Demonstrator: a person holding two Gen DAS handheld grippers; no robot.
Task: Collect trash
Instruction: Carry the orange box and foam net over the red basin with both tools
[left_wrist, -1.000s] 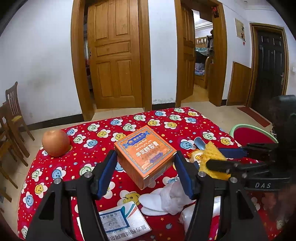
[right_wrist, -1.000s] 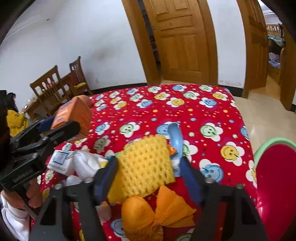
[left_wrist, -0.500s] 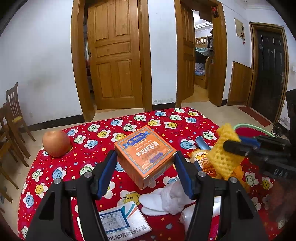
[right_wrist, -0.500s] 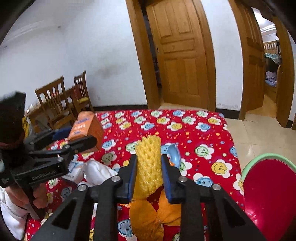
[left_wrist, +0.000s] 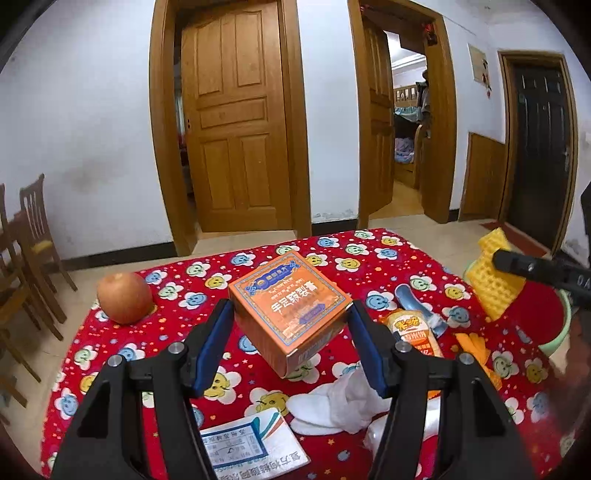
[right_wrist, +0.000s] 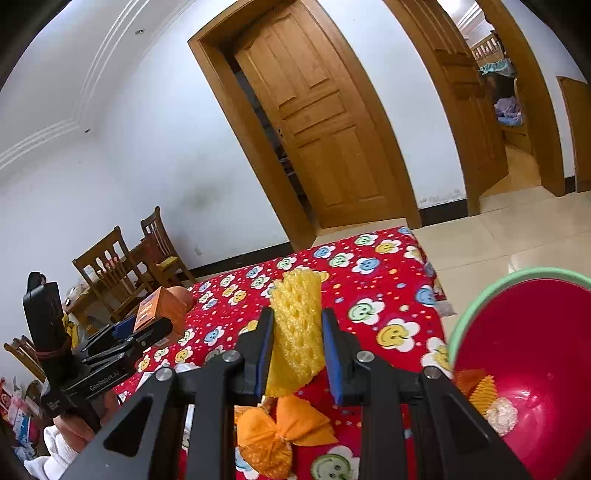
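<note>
White-walled room with wooden doors, and in it a bench (left_wrist: 373, 240) under a red cloth printed with smiley flowers; littered with an orange box (left_wrist: 290, 308), an apple (left_wrist: 125, 297) at the far left, white tissues (left_wrist: 334, 400) and a printed packet (left_wrist: 255, 445) near, a snack wrapper (left_wrist: 413, 326) to the right; right gripper (right_wrist: 297, 349) lifted above the cloth, fingers clamped on a yellow foam net (right_wrist: 295, 332), seen hanging just before the red basin (right_wrist: 524, 354) with the green rim at the bench's right edge; basin already holding a few scraps, so collecting looks partly done; an orange foam net (right_wrist: 280, 432) lying on the cloth just below the held one; left gripper (left_wrist: 290, 349) low over the bench, fingers apart, flanking the orange box without touching it; step in hand, by the look of it, carrying the yellow net to the basin; next move calls for swinging right until over the basin's mouth, then parting the fingers to let the light net drop inside; left side probably set to close on the box afterwards.
</note>
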